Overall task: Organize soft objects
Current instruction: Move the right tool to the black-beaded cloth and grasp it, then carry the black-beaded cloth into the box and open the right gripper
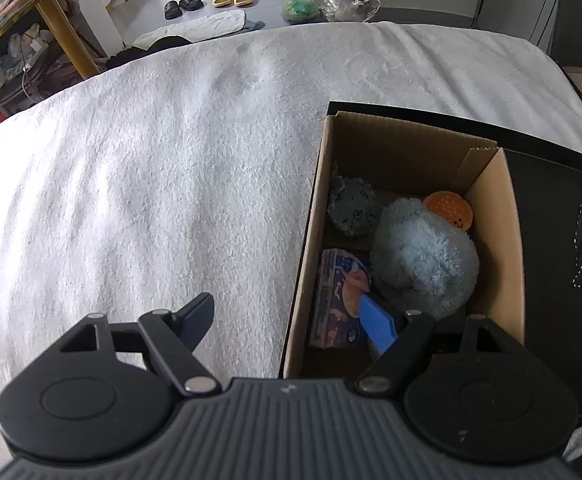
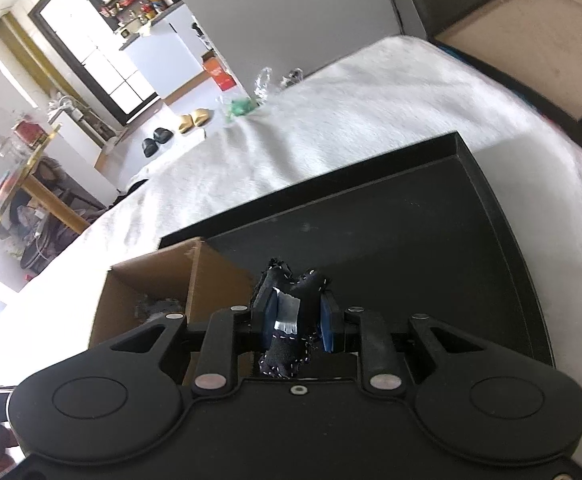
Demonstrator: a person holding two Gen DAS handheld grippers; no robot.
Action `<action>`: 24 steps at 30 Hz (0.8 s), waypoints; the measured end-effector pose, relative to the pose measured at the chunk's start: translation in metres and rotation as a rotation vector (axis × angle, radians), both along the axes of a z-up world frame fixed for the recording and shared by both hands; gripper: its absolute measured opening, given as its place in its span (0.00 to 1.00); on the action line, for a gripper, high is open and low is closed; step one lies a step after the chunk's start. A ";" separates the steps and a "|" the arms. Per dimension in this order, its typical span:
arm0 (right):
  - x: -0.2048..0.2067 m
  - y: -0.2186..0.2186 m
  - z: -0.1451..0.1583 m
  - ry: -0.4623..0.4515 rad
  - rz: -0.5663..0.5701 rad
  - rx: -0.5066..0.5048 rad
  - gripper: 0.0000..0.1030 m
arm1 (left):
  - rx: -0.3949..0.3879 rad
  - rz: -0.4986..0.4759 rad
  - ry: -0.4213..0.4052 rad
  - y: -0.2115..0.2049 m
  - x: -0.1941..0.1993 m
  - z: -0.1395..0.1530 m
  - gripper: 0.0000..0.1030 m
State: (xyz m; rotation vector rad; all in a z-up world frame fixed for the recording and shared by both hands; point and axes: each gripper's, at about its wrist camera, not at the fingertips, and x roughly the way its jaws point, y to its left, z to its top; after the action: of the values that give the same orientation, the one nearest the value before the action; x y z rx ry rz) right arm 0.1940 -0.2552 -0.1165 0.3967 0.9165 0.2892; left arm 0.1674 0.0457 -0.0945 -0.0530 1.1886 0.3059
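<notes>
- Right hand-held gripper (image 2: 297, 322) is clenched on a black stitched toy (image 2: 291, 320), above the black lid (image 2: 411, 240).
- Left hand-held gripper (image 1: 287, 320) gapes wide, empty, one finger (image 1: 377, 326) inside the box (image 1: 495, 240) near the blue plush (image 1: 423, 256).

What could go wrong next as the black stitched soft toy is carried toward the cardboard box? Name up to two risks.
1. The right gripper pinches the black stitched toy only around its middle, both ends hanging free; it might slip out over the black lid.
2. The cardboard box already holds a fluffy blue toy, a grey toy and a packet, so room looks tight.
</notes>
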 end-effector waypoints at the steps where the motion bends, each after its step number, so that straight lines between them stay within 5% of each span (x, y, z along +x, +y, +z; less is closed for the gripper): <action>1: -0.001 0.002 0.003 -0.007 0.003 -0.002 0.22 | -0.004 -0.002 -0.003 0.001 -0.002 0.000 0.76; 24: -0.031 0.061 0.042 -0.032 0.142 -0.003 0.23 | -0.118 -0.001 -0.061 0.019 -0.019 -0.003 0.72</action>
State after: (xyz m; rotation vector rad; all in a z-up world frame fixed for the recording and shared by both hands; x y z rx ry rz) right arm 0.1631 -0.1944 -0.0744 0.3240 0.9152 0.4227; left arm 0.1483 0.0647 -0.0978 -0.1633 1.1451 0.2313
